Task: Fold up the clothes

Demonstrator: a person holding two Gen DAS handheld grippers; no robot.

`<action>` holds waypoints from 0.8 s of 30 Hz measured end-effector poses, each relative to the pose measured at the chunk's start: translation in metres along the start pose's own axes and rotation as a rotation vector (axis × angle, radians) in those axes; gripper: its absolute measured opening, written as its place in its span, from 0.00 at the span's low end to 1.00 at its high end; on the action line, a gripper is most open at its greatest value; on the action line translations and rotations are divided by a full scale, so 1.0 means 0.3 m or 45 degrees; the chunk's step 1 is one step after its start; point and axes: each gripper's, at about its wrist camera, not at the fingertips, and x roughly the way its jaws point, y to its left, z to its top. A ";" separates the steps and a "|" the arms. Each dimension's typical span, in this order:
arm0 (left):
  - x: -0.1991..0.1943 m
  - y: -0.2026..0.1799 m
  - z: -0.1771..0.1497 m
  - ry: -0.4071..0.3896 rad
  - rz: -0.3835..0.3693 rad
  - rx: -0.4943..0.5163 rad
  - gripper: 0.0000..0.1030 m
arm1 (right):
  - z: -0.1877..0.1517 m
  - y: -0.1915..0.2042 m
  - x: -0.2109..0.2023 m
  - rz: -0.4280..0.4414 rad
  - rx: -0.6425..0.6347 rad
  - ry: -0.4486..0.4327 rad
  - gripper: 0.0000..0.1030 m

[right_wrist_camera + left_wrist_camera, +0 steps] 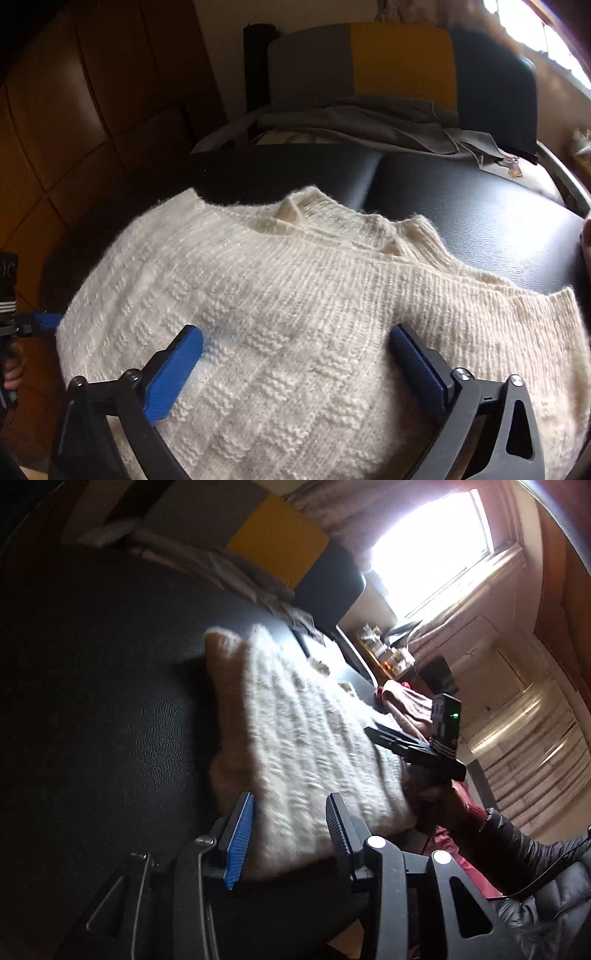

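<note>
A cream knitted sweater (295, 314) lies folded on a black leather seat (461, 214). In the left wrist view the sweater (306, 738) stretches away from my left gripper (288, 812), which is open at its near edge with nothing between the blue-padded fingers (238, 845). My right gripper (295, 343) is open wide just above the sweater's body, holding nothing. The right gripper also shows in the left wrist view (413, 746) at the sweater's far side. The left gripper's blue tip (44, 321) shows at the sweater's left edge in the right wrist view.
A grey cloth (369, 122) lies at the back of the seat against grey, yellow and dark cushions (399, 62). Wooden panels (74, 110) stand on the left. A bright window (428, 546), a cluttered shelf (388, 653) and pink clothing (402, 701) lie beyond the seat.
</note>
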 end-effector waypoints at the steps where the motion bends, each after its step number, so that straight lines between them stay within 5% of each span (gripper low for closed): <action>1: 0.008 0.016 0.004 0.023 -0.024 -0.021 0.38 | -0.001 -0.003 -0.001 0.004 0.002 -0.002 1.00; 7: 0.074 0.063 0.028 0.139 -0.216 -0.066 0.38 | -0.004 -0.008 0.001 0.023 0.012 -0.017 1.00; 11: 0.085 0.006 -0.025 0.246 -0.185 0.023 0.04 | -0.004 -0.006 0.005 0.023 0.013 -0.023 1.00; 20: 0.011 -0.010 -0.130 0.212 -0.120 -0.037 0.07 | 0.000 0.003 0.018 0.042 -0.013 -0.020 1.00; 24: -0.034 -0.022 -0.099 0.133 -0.065 -0.067 0.21 | 0.001 0.004 0.020 0.039 -0.018 -0.026 1.00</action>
